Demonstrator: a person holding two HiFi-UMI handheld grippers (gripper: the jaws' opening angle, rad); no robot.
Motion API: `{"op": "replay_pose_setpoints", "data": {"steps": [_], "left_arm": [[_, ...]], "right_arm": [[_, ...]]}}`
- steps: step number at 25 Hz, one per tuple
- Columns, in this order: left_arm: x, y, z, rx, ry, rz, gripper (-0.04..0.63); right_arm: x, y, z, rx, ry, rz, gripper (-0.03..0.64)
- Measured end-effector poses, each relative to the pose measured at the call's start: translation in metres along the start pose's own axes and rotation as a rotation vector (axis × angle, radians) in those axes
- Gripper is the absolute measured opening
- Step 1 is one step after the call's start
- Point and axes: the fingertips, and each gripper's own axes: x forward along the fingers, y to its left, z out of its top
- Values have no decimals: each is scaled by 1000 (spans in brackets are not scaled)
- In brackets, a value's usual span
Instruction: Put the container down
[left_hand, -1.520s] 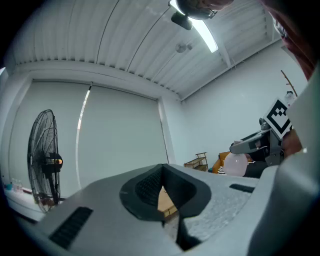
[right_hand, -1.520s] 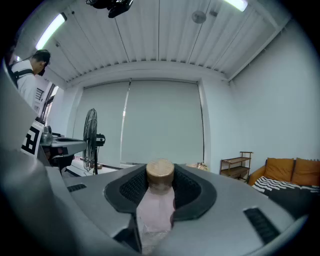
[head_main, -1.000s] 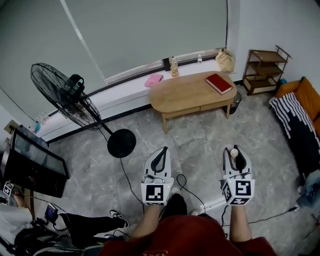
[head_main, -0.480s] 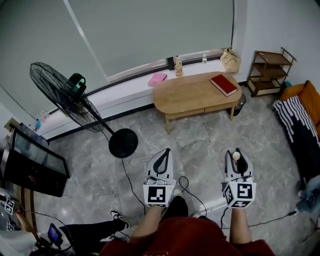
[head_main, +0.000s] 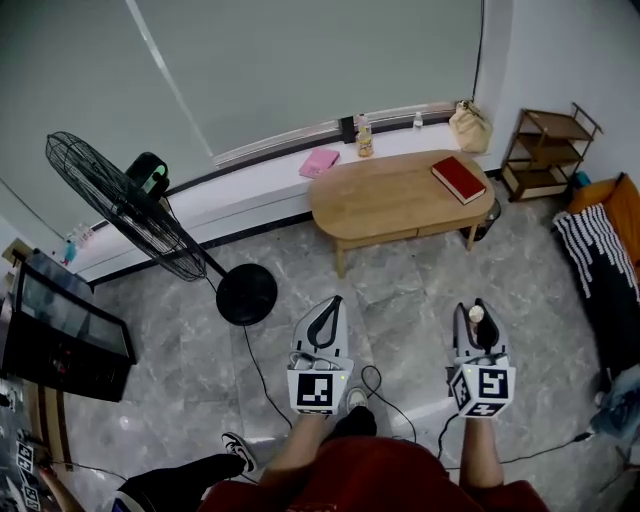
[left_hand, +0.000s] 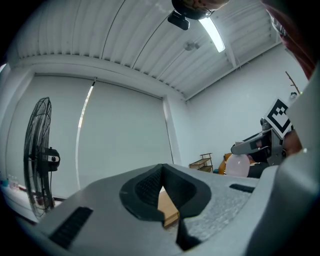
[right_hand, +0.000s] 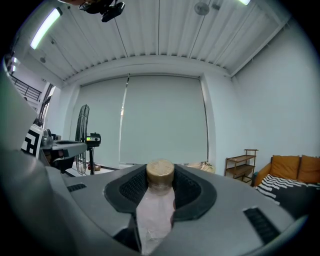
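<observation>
My right gripper (head_main: 478, 316) is shut on a small container (head_main: 476, 314) with a pale translucent body and a tan round cap. In the right gripper view the container (right_hand: 159, 202) stands upright between the dark pads, cap at the tips of the right gripper (right_hand: 160, 172). My left gripper (head_main: 324, 314) is held level beside it, shut with nothing in it. In the left gripper view the left gripper (left_hand: 161, 172) shows a sliver of the wooden table (left_hand: 166, 207) through its pads. Both hang over grey floor, short of the oval wooden table (head_main: 390, 200).
A red book (head_main: 462, 180) lies on the table's right end. A standing fan (head_main: 125, 210) is at the left, its round base (head_main: 246, 293) near my path. A shelf rack (head_main: 550, 140) and sofa (head_main: 605, 250) are at the right. Cables (head_main: 375, 385) trail on the floor.
Both grippers have moved across the room with the person, side by side. The fan and table have shifted in the head view. The right jaws still hold the container.
</observation>
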Motion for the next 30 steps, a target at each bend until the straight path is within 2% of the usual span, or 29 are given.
{"op": "replay_pose_setpoints", "data": {"steps": [11,22,30], "left_arm": [[44,79,-18,-9,13,-2,5],[67,90,-23,-13,-7,-32,5],[96,98,-37,-9,9,-16,5]], "right_arm": [[69,36,16,-7,-5,-32,137],[86,31,12,4,7,-74,137],[126,24,3,11,18,-49,137]]}}
